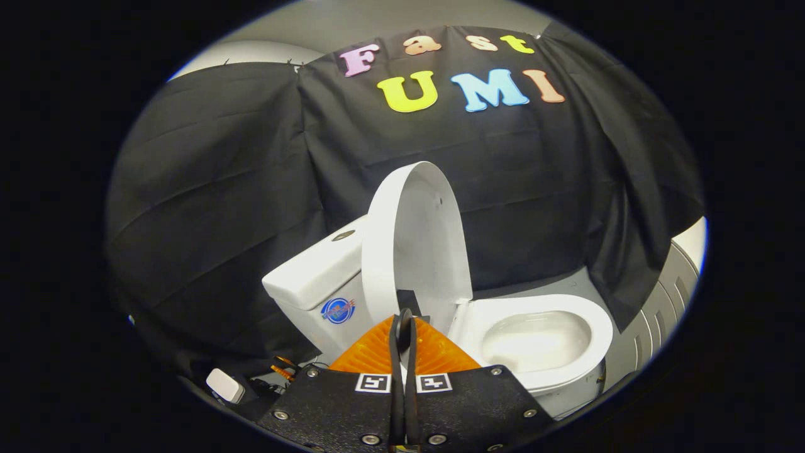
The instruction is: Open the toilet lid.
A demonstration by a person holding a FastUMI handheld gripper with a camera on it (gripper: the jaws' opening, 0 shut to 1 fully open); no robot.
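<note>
Claw: the claw [403,322] is sitting low in the gripper view with its two fingers [395,352] pressed together, nothing showing between them; the tips are lying in front of the lower edge of the raised lid.

Toilet lid: the toilet lid [418,242] is standing upright, tipped back toward the tank, its inner face turning toward the open bowl. It is rising just beyond the fingertips; whether the tips are touching it cannot be told.

Seat and bowl: the seat [597,330] is lying flat around the open bowl [534,343], which is showing beyond the claw and off to its right.

Tank: the tank [314,280] is standing behind the lid on the claw's left, carrying a round flush button [343,236] on its top and a round sticker [338,311] on its side.

Floor: the grey floor [541,286] is running under the toilet up to the black cloth wall [220,207].

Small item: a small white box [224,385] is lying low beside the claw on its left.
</note>
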